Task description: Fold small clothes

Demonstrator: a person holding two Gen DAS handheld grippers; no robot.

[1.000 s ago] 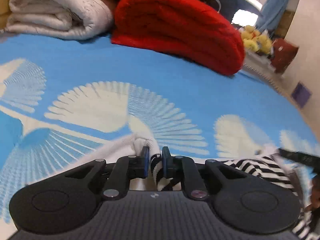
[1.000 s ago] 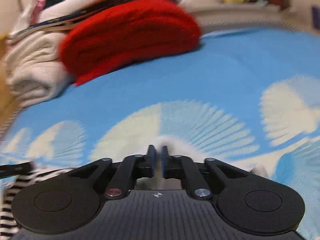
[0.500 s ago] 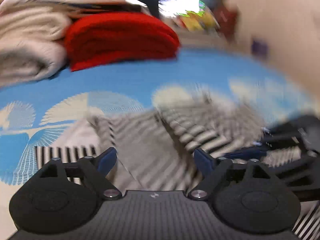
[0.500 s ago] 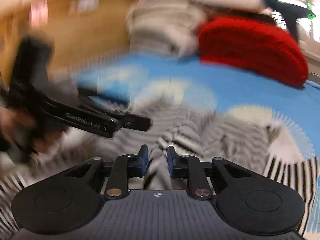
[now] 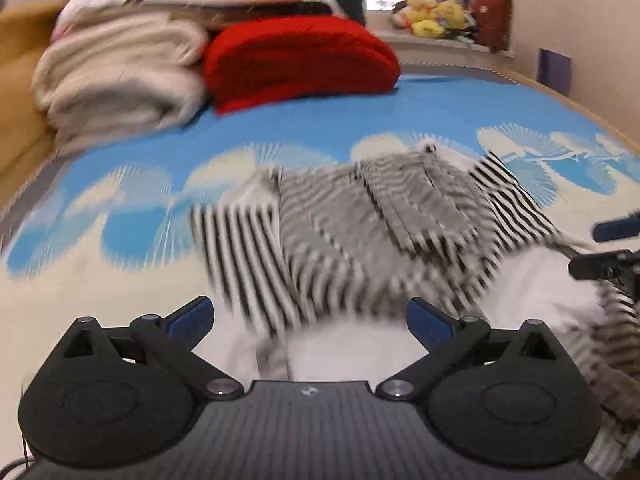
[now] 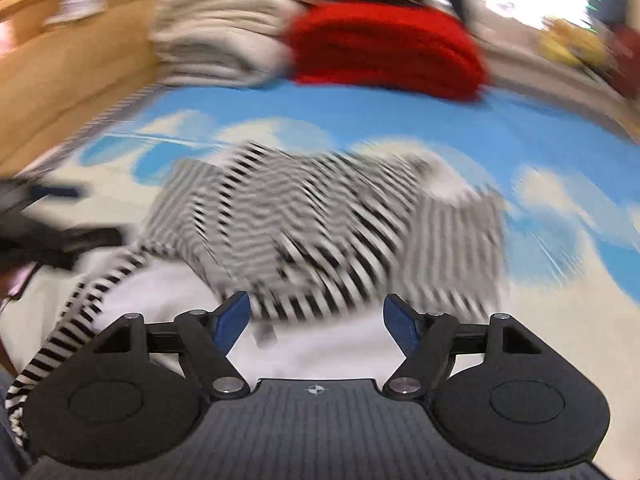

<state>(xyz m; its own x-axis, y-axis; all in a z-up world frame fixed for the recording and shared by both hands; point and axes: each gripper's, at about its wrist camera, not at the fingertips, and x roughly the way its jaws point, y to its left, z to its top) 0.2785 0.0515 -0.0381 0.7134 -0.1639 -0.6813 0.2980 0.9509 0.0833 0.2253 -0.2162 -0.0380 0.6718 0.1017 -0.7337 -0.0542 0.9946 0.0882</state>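
A black-and-white striped garment (image 5: 360,232) with a white part lies crumpled on the blue and cream patterned bed sheet (image 5: 320,120); it also shows in the right wrist view (image 6: 320,224). My left gripper (image 5: 310,320) is open and empty, just above the garment's near edge. My right gripper (image 6: 316,320) is open and empty over the garment's white part. The right gripper's fingers (image 5: 612,248) show at the right edge of the left wrist view. The left gripper's fingers (image 6: 60,240) show at the left of the right wrist view. Both views are motion-blurred.
A folded red blanket (image 5: 296,56) and a stack of cream blankets (image 5: 116,80) lie at the far end of the bed. A wooden headboard (image 6: 68,48) stands at the left. Yellow plush toys (image 5: 436,20) sit on a ledge beyond.
Both grippers, shut on the garment a second ago, have let go and opened. The garment now lies dropped on the sheet, and both grippers have pulled back from it.
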